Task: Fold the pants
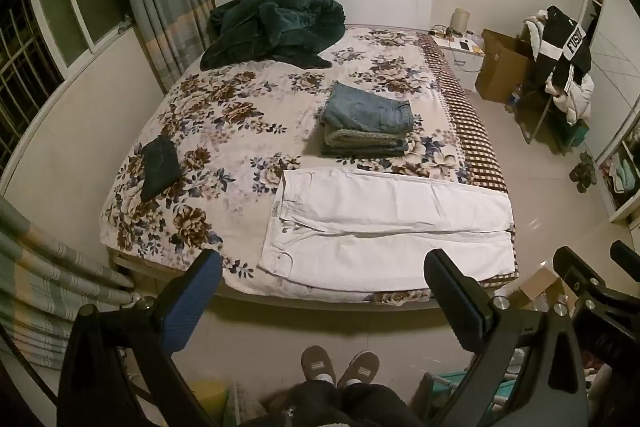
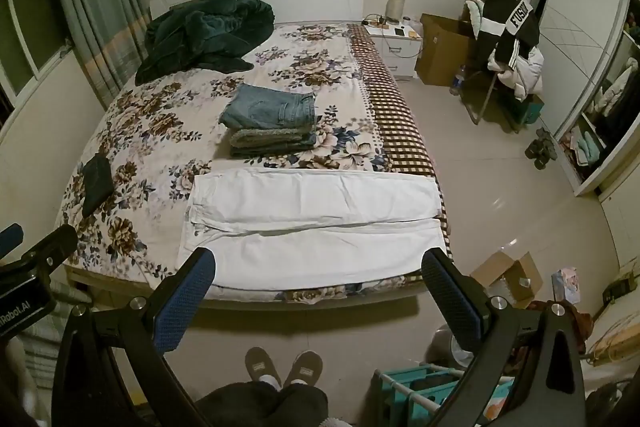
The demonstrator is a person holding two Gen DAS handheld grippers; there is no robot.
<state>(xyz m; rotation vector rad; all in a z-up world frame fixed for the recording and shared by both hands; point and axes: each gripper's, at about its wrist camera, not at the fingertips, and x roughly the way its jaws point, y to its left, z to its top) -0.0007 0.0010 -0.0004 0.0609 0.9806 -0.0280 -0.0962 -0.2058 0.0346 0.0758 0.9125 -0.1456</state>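
White pants [image 1: 384,223] lie flat across the near edge of the floral bed [image 1: 224,123], waistband to the left, legs side by side running right. They also show in the right wrist view [image 2: 312,223]. My left gripper [image 1: 324,267] is open and empty, held above the floor just short of the bed's foot. My right gripper [image 2: 320,267] is open and empty too, at the same height to its right; it also shows in the left wrist view [image 1: 592,267].
A stack of folded jeans [image 1: 368,123] sits mid-bed behind the pants. A small dark folded garment [image 1: 160,167] lies at the left, a dark green blanket [image 1: 272,31] by the headboard. A chair with clothes [image 1: 560,67], boxes and a wardrobe stand at the right. The person's slippered feet [image 1: 340,367] are below.
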